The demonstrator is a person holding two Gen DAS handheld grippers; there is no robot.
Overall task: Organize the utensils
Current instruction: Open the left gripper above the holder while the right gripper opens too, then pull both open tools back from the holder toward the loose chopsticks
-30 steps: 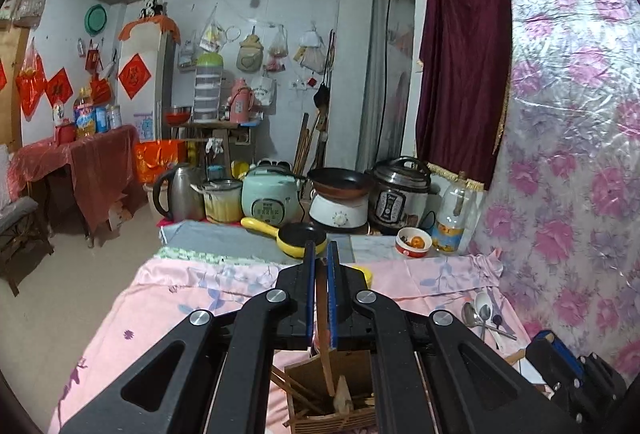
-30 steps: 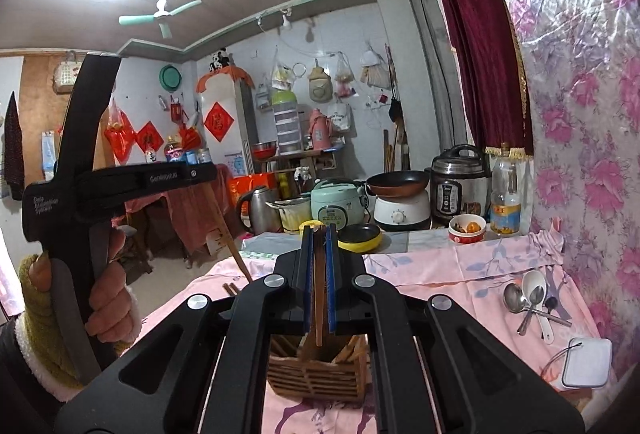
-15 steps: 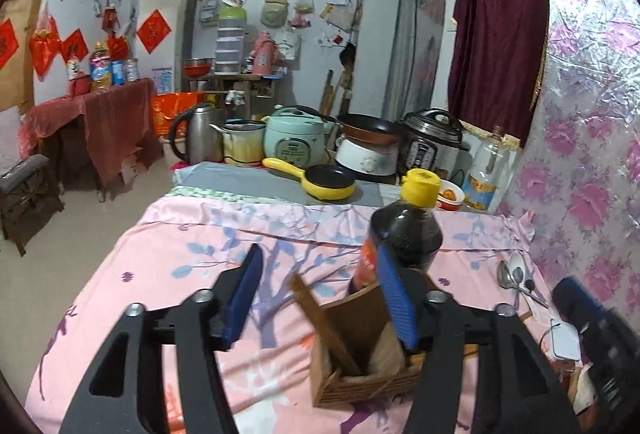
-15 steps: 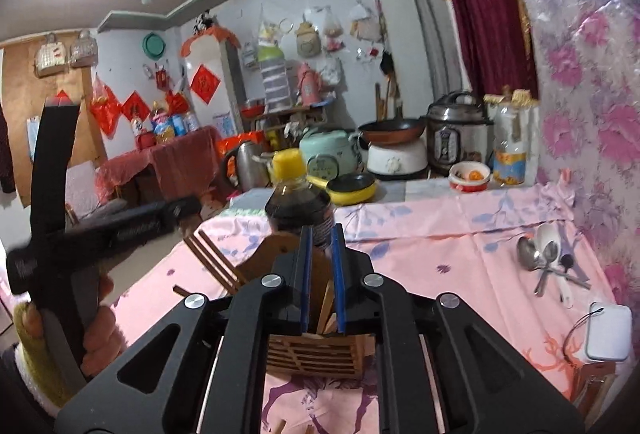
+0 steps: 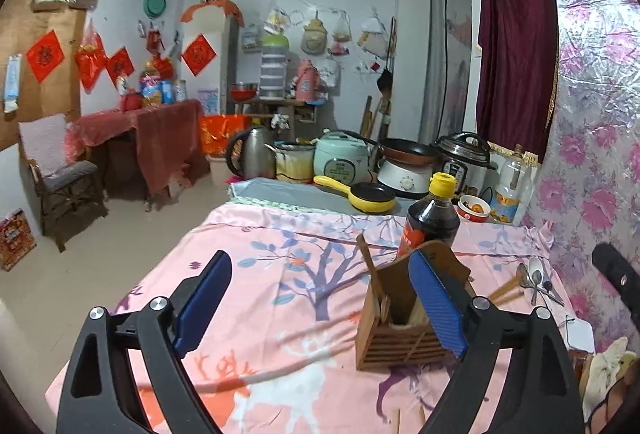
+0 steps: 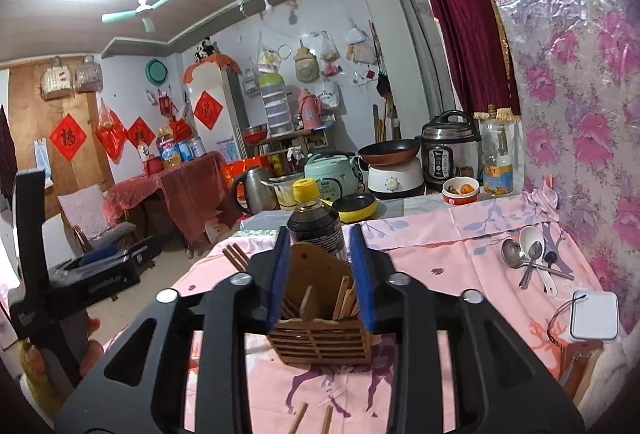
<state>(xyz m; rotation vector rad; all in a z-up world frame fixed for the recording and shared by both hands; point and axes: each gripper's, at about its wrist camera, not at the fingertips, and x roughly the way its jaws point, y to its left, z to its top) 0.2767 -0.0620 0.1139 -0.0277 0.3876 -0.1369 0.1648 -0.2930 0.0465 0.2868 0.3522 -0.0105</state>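
A wooden slatted utensil holder (image 5: 400,330) stands on the pink tablecloth with several chopsticks in it; it also shows in the right wrist view (image 6: 320,334). My left gripper (image 5: 320,302) is wide open and empty, its right finger in front of the holder. My right gripper (image 6: 320,274) is open, its jaws on either side of the holder's top with nothing held. Metal and white spoons (image 6: 532,258) lie at the right; they also show in the left wrist view (image 5: 536,280). Loose chopsticks (image 6: 312,418) lie in front of the holder.
A dark soy sauce bottle (image 5: 430,218) with a yellow cap stands just behind the holder. A white square pad (image 6: 594,314) lies at the right. A yellow pan (image 5: 366,196), cookers and a kettle stand at the table's far end.
Both grippers were shut on chopsticks over the holder; both have opened and the chopsticks now stand in the holder. The left gripper has drawn back and to the left.
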